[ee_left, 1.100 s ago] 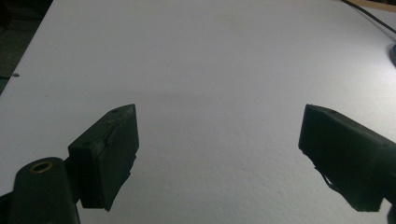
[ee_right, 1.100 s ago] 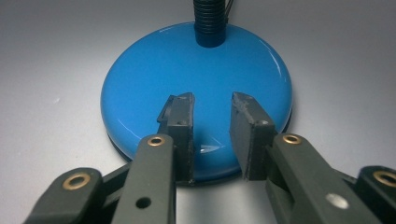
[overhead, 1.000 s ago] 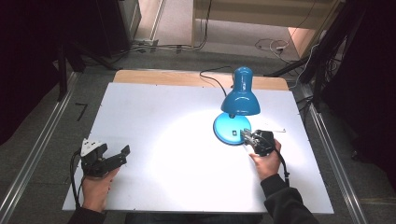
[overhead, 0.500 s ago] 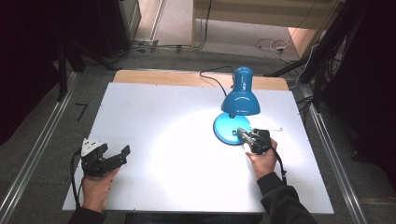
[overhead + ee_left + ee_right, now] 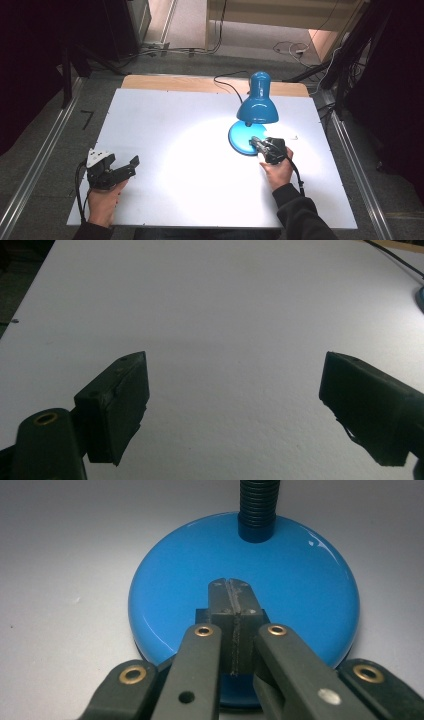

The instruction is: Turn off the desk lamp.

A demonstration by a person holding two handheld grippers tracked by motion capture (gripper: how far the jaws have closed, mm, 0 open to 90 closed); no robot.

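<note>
Blue and glossy, a desk lamp (image 5: 257,107) stands on the right half of the white tabletop (image 5: 165,120), toward the far edge. Its bell-shaped shade tilts down and toward the person, and throws a bright pool of light across the middle of the board. The round base (image 5: 242,142) sits flat on the surface, and a ribbed dark-blue neck (image 5: 257,505) rises from its far side. A black cord (image 5: 227,82) runs from the lamp toward the far edge of the tabletop, over a strip of bare wood there.

At the near right of the base, the right gripper (image 5: 256,142) is held in the person's right hand (image 5: 277,172), which wears a dark sleeve. In the right gripper view its two black jaws are pressed flat together with nothing between them, and their tips lie over the near part of the base's top (image 5: 240,587); whether they touch the enamel I cannot tell.

Well apart, at the near left corner of the tabletop, the left hand (image 5: 102,200) holds the left gripper (image 5: 127,167) just above the bare white surface. Its jaws are spread wide, with only empty board between them in the left gripper view (image 5: 235,390). A grey three-cornered plate (image 5: 96,155) tops this gripper.
</note>
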